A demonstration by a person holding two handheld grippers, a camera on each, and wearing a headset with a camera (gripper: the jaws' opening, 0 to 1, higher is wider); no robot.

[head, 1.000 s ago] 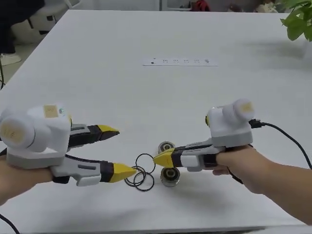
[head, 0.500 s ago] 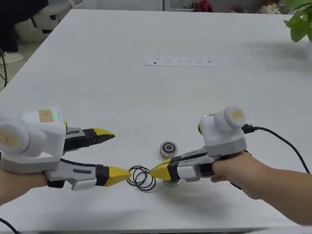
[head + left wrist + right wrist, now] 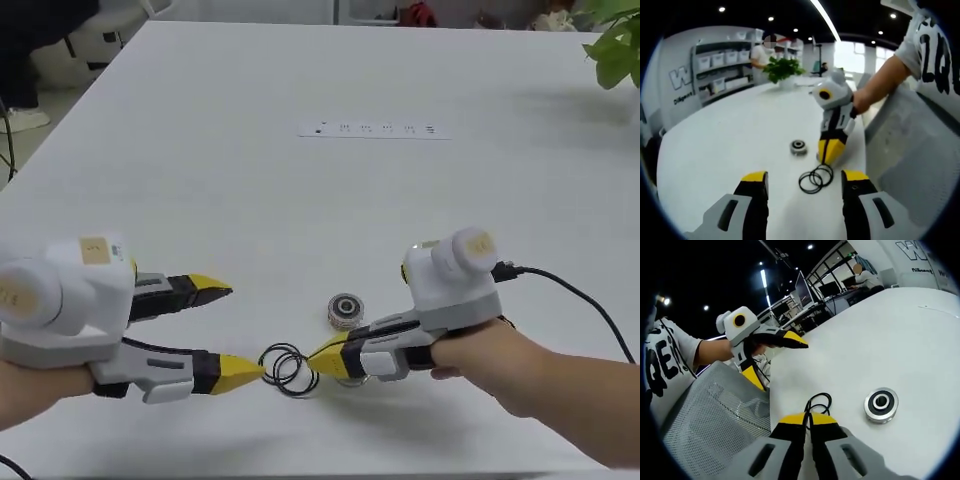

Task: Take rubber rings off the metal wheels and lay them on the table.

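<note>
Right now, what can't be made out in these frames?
Rubber rings: overlapping loops, too small in the head view to count.
Right claw: jaws together; its own tips cover whether a ring is pinched, right gripper view.
Metal wheel: whether it wears a ring is too small to tell.
Printed strip: marks too small to read, head view.

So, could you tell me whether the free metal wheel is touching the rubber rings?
Apart. The head view shows bare table between the metal wheel and the rubber rings; the left gripper view shows the same gap.
</note>
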